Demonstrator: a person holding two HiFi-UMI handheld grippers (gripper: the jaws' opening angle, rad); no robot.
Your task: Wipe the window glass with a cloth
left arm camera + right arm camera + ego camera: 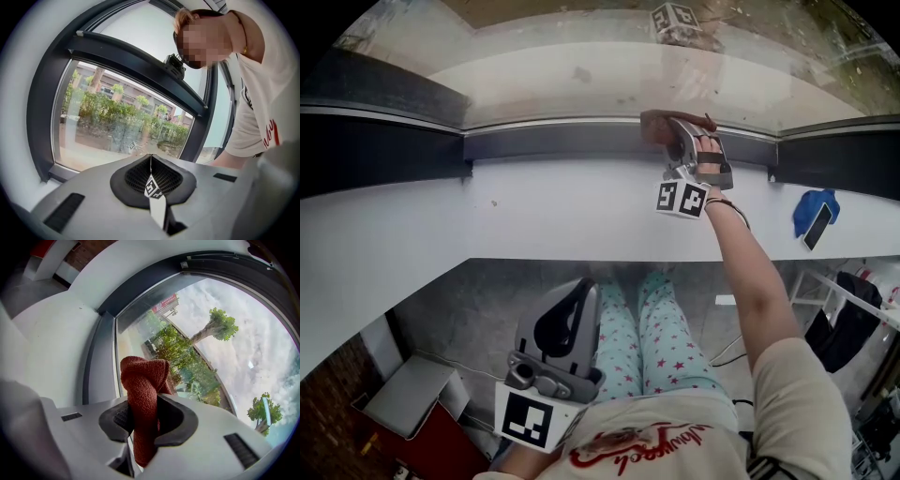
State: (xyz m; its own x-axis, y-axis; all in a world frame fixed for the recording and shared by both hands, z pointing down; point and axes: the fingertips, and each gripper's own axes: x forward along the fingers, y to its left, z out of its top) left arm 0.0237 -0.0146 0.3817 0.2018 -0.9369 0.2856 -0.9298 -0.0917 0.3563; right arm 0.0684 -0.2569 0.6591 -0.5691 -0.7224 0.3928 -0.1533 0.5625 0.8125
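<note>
L tool (pixel 151 160) idle; R tool (pixel 140 414) has the cloth (pixel 142 380) up at the window glass (pixel 211 352).
L tool sits back by the person's waist, jaws pressed together on nothing, well apart from the pane. R tool pinches the red-brown cloth upright, bunched end by the lower frame (pixel 553 142). Glass lies straight ahead and up from it, so the R arm is nearer. Contact w/ the pane can't be told.

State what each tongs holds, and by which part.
Right tongs pinch the cloth about mid-length, with its bunched end sticking out past the jaws. Left tongs are shut on nothing.
</note>
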